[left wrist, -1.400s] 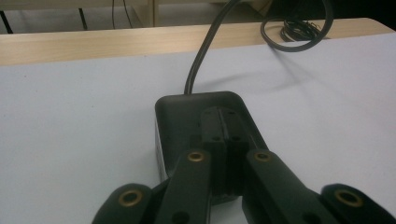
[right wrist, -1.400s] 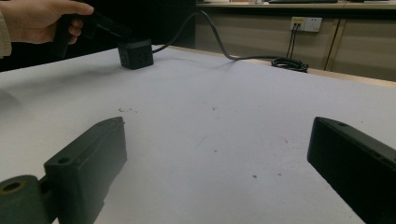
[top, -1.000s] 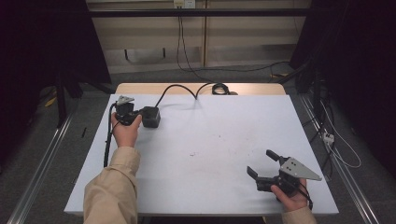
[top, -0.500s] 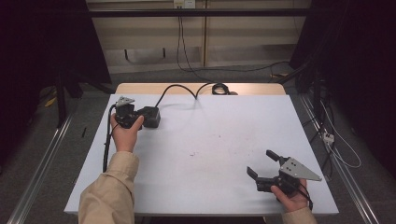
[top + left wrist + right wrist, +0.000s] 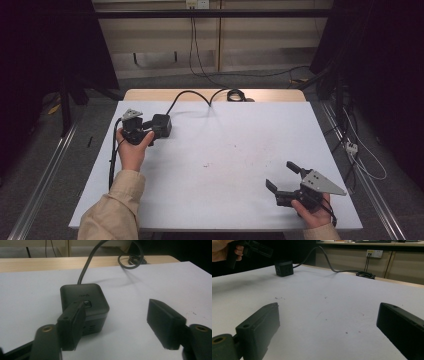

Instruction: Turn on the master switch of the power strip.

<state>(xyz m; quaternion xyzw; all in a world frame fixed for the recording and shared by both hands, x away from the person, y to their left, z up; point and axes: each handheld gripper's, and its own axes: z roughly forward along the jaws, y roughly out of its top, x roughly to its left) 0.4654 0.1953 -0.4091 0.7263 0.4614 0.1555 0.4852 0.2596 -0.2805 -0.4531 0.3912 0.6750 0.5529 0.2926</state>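
left gripper (image 5: 115, 325): jaws spread; black cube (image 5: 84, 305) at its left jaw, off-centre
right gripper (image 5: 289, 182): jaws spread, idle, over bare desk (image 5: 240, 150)
tip: likely a grasp; centre cube between jaws before closing

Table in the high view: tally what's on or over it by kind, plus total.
Black cube box with a button on top: 1
Black cable running from the box to a coil at the far edge: 1
Handheld claws: 2, left claw, right claw
Total: 4

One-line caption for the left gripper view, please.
Open left gripper hovers at a black cube power adapter, its cable trailing across the white table.
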